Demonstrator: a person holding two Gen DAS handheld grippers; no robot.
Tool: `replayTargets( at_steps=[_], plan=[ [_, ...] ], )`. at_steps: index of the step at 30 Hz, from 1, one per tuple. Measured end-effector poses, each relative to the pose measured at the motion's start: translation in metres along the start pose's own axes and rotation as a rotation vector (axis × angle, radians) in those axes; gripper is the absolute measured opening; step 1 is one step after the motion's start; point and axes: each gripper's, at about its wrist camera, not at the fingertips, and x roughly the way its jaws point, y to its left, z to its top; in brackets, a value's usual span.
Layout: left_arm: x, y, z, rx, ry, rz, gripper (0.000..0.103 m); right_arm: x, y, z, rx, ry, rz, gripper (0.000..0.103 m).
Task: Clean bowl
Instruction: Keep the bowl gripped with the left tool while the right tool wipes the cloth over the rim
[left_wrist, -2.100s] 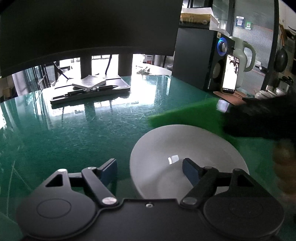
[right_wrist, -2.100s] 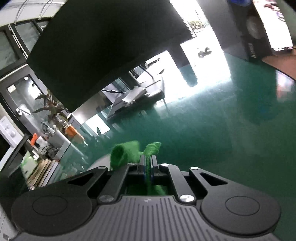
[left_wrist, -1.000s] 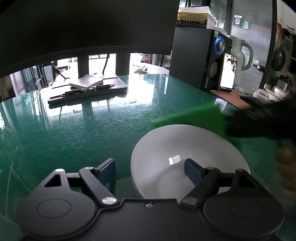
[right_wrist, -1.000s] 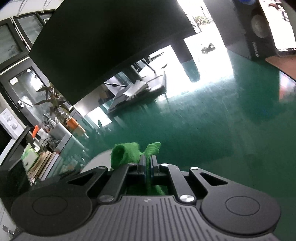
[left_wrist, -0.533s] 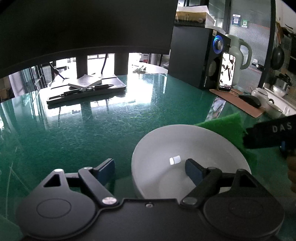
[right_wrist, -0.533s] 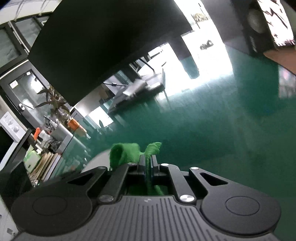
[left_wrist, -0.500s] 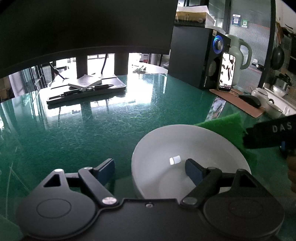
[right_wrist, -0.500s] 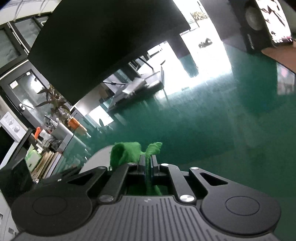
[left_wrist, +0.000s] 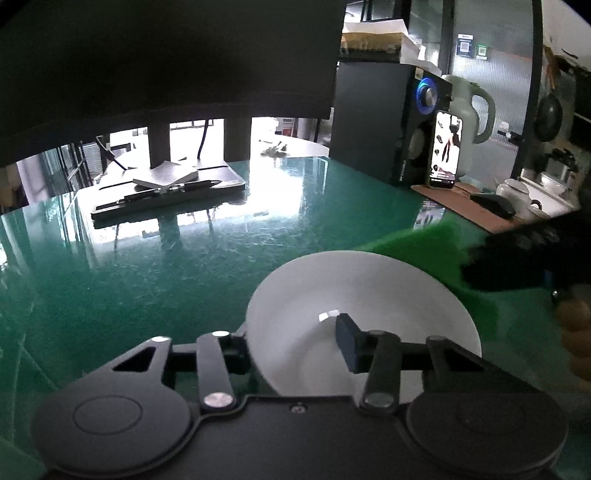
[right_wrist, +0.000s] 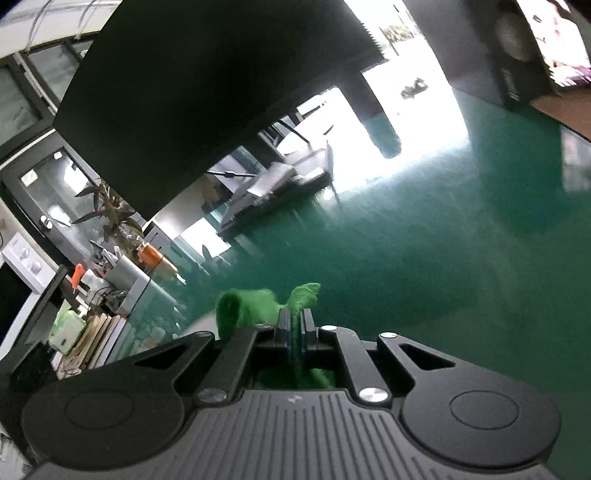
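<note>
Bowl (left_wrist: 369, 295): white, round, shallow, glossy; one small bright glint near the centre. No dirt or residue can be made out on it. It stands upright on the green table (left_wrist: 184, 266), directly ahead of the left gripper.

Key relation: the bowl's near-left rim lies between the left jaws, one finger outside the wall and the other inside the basin. The scouring pad sits at the far-right rim, so the wiping tool must travel inward and toward the left gripper to reach the basin. A round bowl has no long axis to align with.

Left gripper (left_wrist: 295, 341): jaws closing, with the bowl rim between them. Whether the pads already press on the wall cannot be told. It is the nearer tool to the bowl.

Right gripper (right_wrist: 295, 326): jaws nearly together, clamped on the scouring pad. Seen from the left wrist, it is a dark, blurred shape just beyond the bowl's right edge.

Scouring pad (right_wrist: 255, 302): bright green, coarse and fibrous, folded in the jaws; it overhangs or touches the bowl's far-right rim.

Judged step: steady the bowl with the left, then wipe with the right.

Surroundings beyond the bowl: a notebook with pen (left_wrist: 166, 181), a speaker (left_wrist: 388, 122), a lit phone (left_wrist: 445, 151), a kettle (left_wrist: 469, 110).
</note>
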Motion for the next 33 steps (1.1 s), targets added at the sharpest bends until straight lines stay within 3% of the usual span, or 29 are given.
replayTargets(
  at_steps=[9,18,26,29,33],
  plan=[
    [-0.001,0.002,0.0,-0.01,0.0,-0.005,0.041,0.039,0.023,0.018,-0.042,-0.022,-0.007,0.006],
    [0.001,0.001,0.001,-0.001,0.0,0.001,0.041,0.0,-0.001,-0.006,-0.016,0.01,-0.006,0.006],
    [0.001,0.004,0.001,-0.019,0.001,0.0,0.043,0.039,0.014,0.016,-0.012,-0.017,0.006,0.006],
    [0.001,0.004,0.001,-0.018,0.001,-0.001,0.045,0.029,0.021,0.008,-0.071,-0.038,-0.016,0.006],
    [0.001,0.003,0.001,-0.009,0.002,0.008,0.045,0.001,0.005,-0.005,-0.025,-0.01,-0.008,0.006]
  ],
)
